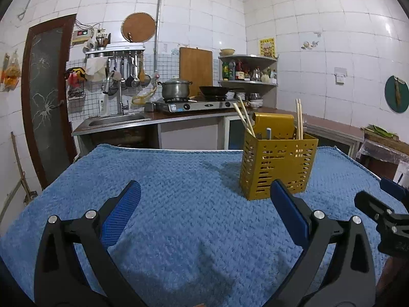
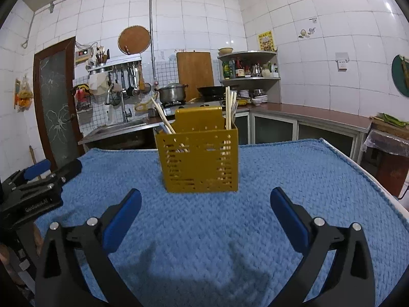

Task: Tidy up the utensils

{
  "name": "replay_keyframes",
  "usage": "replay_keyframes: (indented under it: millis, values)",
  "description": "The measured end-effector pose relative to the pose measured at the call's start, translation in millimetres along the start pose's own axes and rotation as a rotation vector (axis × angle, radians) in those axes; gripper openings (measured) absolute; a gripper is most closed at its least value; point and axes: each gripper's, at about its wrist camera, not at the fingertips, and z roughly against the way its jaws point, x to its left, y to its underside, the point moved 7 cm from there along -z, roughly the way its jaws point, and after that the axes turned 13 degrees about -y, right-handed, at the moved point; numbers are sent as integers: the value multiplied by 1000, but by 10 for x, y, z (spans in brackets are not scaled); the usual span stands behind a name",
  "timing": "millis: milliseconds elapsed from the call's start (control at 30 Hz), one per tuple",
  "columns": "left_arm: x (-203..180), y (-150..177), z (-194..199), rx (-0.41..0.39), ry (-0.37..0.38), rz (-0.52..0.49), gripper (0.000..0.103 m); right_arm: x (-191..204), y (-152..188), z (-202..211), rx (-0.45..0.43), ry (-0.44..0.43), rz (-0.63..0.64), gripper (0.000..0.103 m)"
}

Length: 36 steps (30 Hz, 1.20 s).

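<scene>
Both the left gripper (image 1: 204, 204) and right gripper (image 2: 204, 207) hover with fingers wide apart, empty; chopsticks (image 2: 228, 107) stand in the yellow holder (image 2: 199, 163) on the blue-towelled counter (image 2: 306, 179), so sorting looks finished; nothing is left lying loose to pick up

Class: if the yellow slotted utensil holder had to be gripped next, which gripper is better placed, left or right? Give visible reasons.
Probably the right gripper: the yellow slotted plastic utensil holder stands centred between its open jaws. In the left gripper view the holder sits off to the right.
</scene>
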Motion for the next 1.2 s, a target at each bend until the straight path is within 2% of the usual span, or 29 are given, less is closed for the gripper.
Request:
replay_keyframes:
  millis: [333,600,867,1200]
  values:
    - [3,302,-134,50,-9,-15,98,-4,113,-63,4,48,27,98]
    - [23,308,-137,48,-3,-10,98,-4,81,-28,-20,85,46,99]
    - [-67,336,-105,50,17,-68,98,32,63,20,-37,112,77,98]
    - [-77,322,-55,35,22,-80,98,33,50,37,-40,113,76,98]
